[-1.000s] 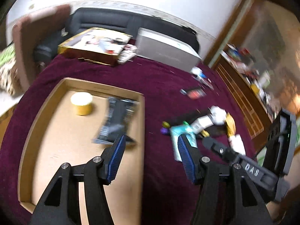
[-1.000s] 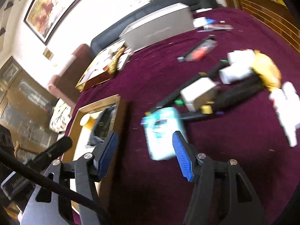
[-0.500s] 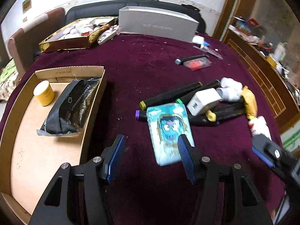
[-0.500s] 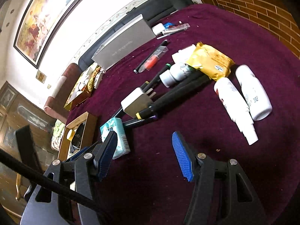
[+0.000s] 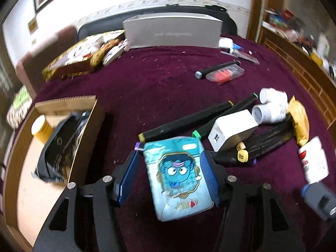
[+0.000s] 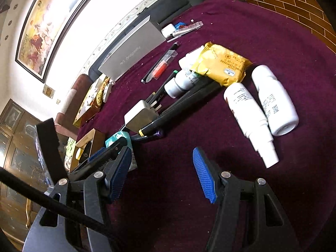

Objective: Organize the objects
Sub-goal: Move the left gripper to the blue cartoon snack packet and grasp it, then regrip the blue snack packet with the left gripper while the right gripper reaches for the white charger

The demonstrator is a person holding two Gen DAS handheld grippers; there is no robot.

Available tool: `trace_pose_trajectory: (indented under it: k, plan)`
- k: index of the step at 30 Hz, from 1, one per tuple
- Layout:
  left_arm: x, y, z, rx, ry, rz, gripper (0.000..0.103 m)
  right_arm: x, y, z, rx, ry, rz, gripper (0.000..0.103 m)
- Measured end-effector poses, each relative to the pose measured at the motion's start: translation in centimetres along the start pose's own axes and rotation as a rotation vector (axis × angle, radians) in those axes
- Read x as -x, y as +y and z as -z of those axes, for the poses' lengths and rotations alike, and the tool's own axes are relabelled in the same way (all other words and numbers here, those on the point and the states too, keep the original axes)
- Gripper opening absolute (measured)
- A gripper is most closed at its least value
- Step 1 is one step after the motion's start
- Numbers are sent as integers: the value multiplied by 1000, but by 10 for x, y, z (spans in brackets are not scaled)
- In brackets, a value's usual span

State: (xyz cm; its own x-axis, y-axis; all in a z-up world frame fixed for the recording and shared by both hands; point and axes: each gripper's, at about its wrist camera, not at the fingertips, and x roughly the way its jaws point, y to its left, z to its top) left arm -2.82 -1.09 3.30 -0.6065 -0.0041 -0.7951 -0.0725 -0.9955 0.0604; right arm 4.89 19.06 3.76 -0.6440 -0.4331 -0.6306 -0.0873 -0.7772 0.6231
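Black markers (image 5: 184, 121), white charger (image 5: 233, 132), beside tissue pack (image 5: 178, 178)

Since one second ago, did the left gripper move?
Yes. The left gripper moved from over the cardboard tray toward the markers, and now straddles the blue tissue pack.

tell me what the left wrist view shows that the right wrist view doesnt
Only the left wrist view shows the tissue pack's cartoon face, lying between the left gripper's blue pads, and the black pouch inside the cardboard tray.

Only the right wrist view shows the framed painting and two white bottles lying side by side.

Both show the white charger, black markers, yellow packet and grey box.
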Motion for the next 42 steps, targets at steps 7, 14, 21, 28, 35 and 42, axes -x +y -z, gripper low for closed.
trace_pose_trajectory:
  k: [7, 14, 21, 28, 35, 42]
  plan:
    - [-6, 8, 1, 24, 9, 5, 55, 10, -9, -7, -21, -24, 23, 61]
    - [-8, 17, 7, 13, 40, 113, 40, 18, -16, -13, -40, -40, 40, 61]
    - [28, 29, 12, 55, -12, 221, 15, 34, -23, -29, -21, -64, 93, 61]
    - [35, 29, 19, 54, 6, 253, 14, 1, 19, -39, 124, 23, 68, 63]
    - [42, 67, 20, 187, 12, 303, 18, -53, 64, -44, 263, 96, 89, 63]
    - [35, 82, 23, 205, 31, 279, 36, -100, 86, -44, 367, 113, 239, 63]
